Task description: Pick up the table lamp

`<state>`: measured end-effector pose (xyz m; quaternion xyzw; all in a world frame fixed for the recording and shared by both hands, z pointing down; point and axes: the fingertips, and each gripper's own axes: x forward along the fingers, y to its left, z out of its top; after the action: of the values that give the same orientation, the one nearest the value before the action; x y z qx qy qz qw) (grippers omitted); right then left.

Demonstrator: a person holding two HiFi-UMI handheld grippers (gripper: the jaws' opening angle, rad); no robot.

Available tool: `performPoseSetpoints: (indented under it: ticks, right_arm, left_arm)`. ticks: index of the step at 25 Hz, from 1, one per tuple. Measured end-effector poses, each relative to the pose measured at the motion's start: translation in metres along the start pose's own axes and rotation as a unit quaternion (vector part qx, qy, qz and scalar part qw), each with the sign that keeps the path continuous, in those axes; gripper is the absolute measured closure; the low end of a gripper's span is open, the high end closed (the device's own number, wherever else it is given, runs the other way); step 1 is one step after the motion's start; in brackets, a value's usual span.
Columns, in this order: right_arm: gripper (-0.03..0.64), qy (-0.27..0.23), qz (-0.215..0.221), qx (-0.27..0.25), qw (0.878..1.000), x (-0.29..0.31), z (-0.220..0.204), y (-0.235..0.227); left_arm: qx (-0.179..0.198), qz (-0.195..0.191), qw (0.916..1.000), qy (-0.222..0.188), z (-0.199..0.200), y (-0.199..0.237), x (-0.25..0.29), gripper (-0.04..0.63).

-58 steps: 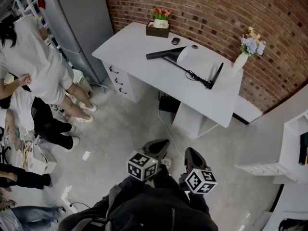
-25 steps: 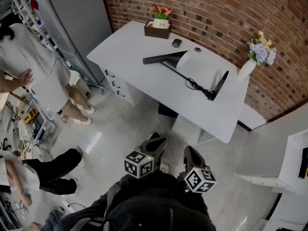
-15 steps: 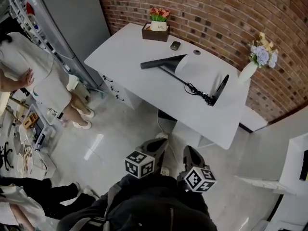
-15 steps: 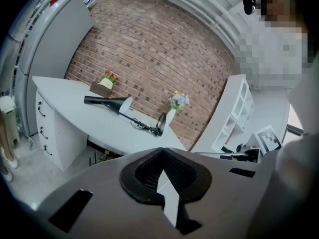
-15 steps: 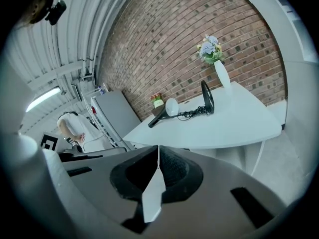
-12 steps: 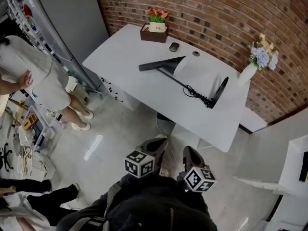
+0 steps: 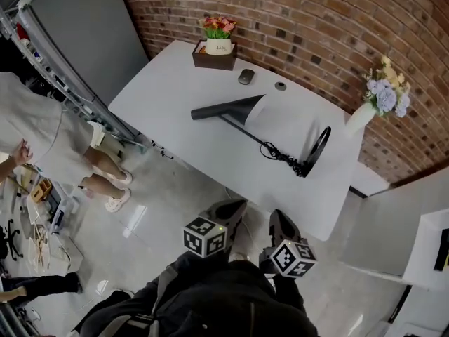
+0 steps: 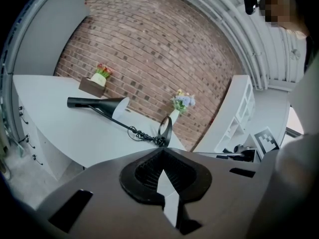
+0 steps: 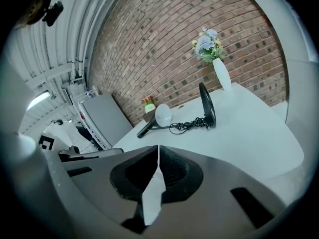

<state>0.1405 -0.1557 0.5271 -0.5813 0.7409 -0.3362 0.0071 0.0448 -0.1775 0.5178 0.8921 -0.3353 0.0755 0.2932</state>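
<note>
The black table lamp [image 7: 242,121] lies on its side on the white desk [image 7: 161,104], its cone shade [image 7: 235,108] to the left, its round base [image 7: 318,148] on edge to the right, and its cord coiled by the base. Both grippers hang low over the floor, short of the desk's near edge. My left gripper [image 7: 235,208] is shut with nothing in it, and so is my right gripper [image 7: 279,220]. The left gripper view shows the lamp [image 8: 107,114] beyond the shut gripper [image 8: 162,156]. In the right gripper view, the lamp [image 9: 207,106] lies ahead of the gripper [image 9: 158,151].
A flower box [image 7: 216,48], a mouse [image 7: 245,76] and a white vase with flowers [image 7: 365,111] stand along the brick wall side of the desk. A person [image 7: 42,139] stands at the left by a grey cabinet [image 7: 77,34]. White shelves [image 7: 428,251] are at the right.
The desk and lamp have come nearer and larger in the head view. Both grippers stay shut and side by side. The people at the left have slid toward the picture's edge.
</note>
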Motion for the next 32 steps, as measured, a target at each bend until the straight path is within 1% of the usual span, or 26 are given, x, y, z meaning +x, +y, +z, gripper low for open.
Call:
performPoseSetpoints:
  ticks: [6,16,21,26,32]
  right_arm:
    - [0.604,-0.004,-0.016,0.006,1.0,0.036,0.027,-0.012]
    - [0.604,-0.014,-0.042,0.017,0.999,0.088,0.06,-0.023]
    - [0.604,-0.031,-0.073,0.017,0.997,0.11,0.077,-0.028]
    - [0.604,-0.046,-0.087,0.016,0.995,0.132,0.095,-0.029]
    - [0.604,-0.067,-0.101,0.016,0.992,0.155,0.11,-0.027]
  left_arm:
    - [-0.002,-0.004,1.0,0.005,0.03,0.029,0.029,0.589]
    - [0.0,-0.027,0.9995,0.013,0.07,0.068,0.071,0.588]
    - [-0.011,-0.037,0.9992,0.007,0.092,0.091,0.086,0.589]
    - [-0.026,-0.053,0.9982,-0.002,0.116,0.113,0.098,0.588]
    - [-0.02,-0.072,0.9972,0.0,0.136,0.134,0.11,0.588]
